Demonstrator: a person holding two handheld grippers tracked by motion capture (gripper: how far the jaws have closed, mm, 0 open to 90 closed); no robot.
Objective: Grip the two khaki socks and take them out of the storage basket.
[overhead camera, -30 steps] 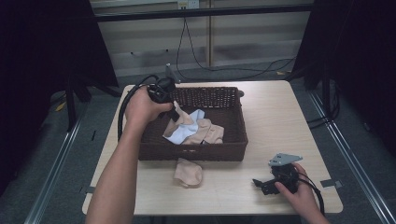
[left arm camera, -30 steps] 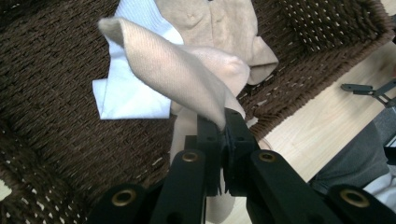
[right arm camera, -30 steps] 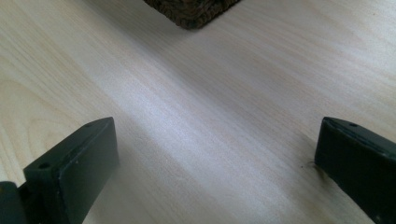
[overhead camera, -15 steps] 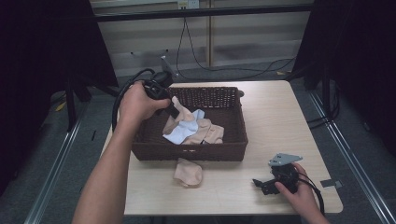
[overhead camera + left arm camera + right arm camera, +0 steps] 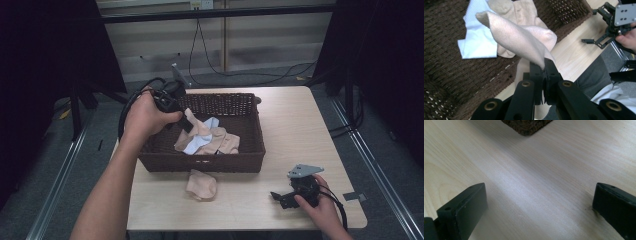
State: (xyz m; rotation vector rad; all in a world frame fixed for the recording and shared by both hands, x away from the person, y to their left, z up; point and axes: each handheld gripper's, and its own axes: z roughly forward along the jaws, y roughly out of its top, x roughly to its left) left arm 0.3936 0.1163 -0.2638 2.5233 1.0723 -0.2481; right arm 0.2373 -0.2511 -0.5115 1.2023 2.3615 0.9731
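Note:
My left gripper (image 5: pixel 186 121) hangs over the left part of a brown wicker basket (image 5: pixel 250 150), shut on the corner of a beige cloth (image 5: pixel 196 131) that drapes down from its jaws. In the left gripper view the closed jaws (image 5: pixel 546 67) pinch that beige cloth (image 5: pixel 516 37) above the basket floor (image 5: pixel 449 75). Under it lie a white cloth (image 5: pixel 199 145) (image 5: pixel 477 40) and another beige cloth (image 5: pixel 227 142) (image 5: pixel 524 12). My right gripper (image 5: pixel 280 197) rests on the table at the front right, open, with bare wood between its jaws (image 5: pixel 540 205).
A further beige cloth (image 5: pixel 201 184) lies on the light wooden table (image 5: pixel 300 125) just in front of the basket. A basket corner (image 5: pixel 526 127) shows ahead of the right gripper. Cables trail on the floor behind the table, and dark stands flank it.
The left hand has risen and drawn back toward the basket's far left corner, lifting the beige cloth's corner up off the pile. The right hand has stayed put.

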